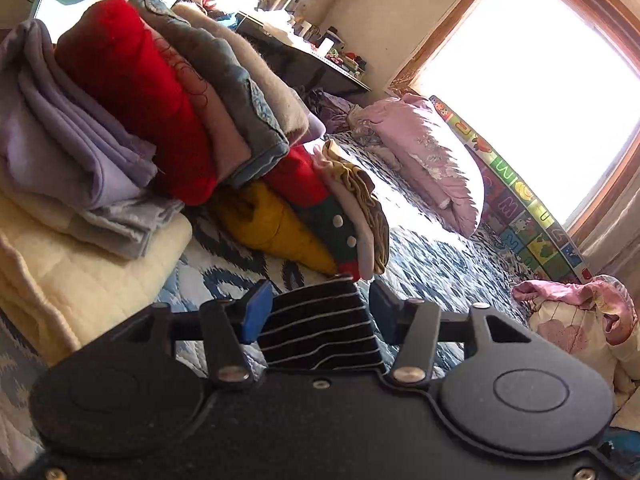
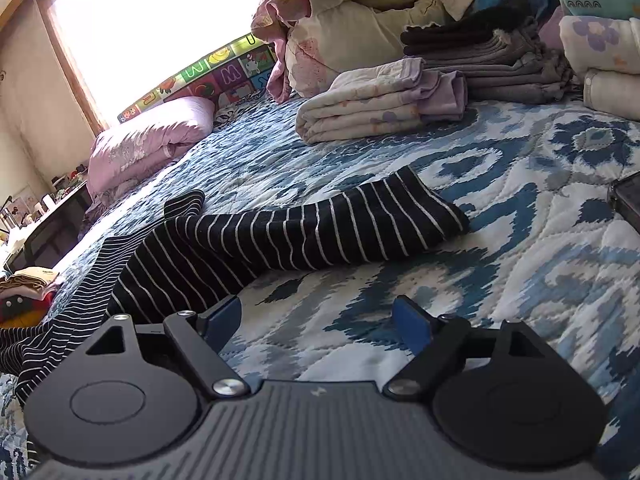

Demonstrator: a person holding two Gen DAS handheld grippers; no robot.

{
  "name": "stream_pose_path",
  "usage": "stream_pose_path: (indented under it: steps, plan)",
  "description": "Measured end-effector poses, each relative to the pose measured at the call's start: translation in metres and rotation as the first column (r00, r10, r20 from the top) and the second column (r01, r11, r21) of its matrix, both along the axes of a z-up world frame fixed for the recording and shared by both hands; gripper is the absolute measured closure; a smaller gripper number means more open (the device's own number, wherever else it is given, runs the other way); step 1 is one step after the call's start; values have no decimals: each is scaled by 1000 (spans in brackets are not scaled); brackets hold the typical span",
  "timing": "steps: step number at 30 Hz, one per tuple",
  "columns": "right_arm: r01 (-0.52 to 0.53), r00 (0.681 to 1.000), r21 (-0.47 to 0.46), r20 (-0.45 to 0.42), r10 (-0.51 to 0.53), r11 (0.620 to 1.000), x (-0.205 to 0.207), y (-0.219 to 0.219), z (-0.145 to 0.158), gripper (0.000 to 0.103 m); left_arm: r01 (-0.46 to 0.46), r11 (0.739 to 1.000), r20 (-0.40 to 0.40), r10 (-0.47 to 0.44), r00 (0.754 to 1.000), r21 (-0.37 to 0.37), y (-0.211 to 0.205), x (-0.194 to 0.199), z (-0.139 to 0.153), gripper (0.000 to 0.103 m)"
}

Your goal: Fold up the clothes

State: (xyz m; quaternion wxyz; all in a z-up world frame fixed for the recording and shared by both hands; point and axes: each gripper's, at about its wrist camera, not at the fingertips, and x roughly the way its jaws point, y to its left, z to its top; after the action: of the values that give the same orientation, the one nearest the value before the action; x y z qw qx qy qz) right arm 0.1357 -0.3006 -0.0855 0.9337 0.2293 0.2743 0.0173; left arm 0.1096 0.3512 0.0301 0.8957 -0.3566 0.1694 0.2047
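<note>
We see quilt (image 2: 520, 208) | striped top (image 2: 280, 236) lies at its 9 o'clock | left gripper (image 1: 320, 312) half open, stripes between pads, grip unclear | right gripper (image 2: 320, 320) wide open, empty

Striped garment (image 2: 304, 236) on quilted bed (image 2: 520, 264)

Striped knit garment (image 2: 304, 236): black, thin white stripes
Quilted bedspread (image 2: 500, 280): blue-and-white ikat
Folded fleece (image 1: 132, 92): red
</note>
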Motion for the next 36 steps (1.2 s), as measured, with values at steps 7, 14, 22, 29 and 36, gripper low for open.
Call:
stream_pose_path:
  steps: [7,14,22,29,36]
  plan:
    - [3,1000,12,0,-3,1000,0,-2,0,20,51,988,-97,-65,993,-146,-8,-22,-68,52]
    - [-4,1000,-8,1,4,1000,0,1,0,18,4,969,-35,-13,999,-248,-1,-6,-97,58]
    - [-33,999,-88,-1,33,996,5,15,-1,9,-14,957,-71,-7,997,-288,29,37,-102,95]
    - [-38,999,-89,-2,38,995,5,15,0,7,71,995,-22,-72,997,-65,16,43,-51,103]
    - [-40,999,-91,-3,40,995,6,15,0,7,62,993,-236,-37,971,98,27,73,-23,103]
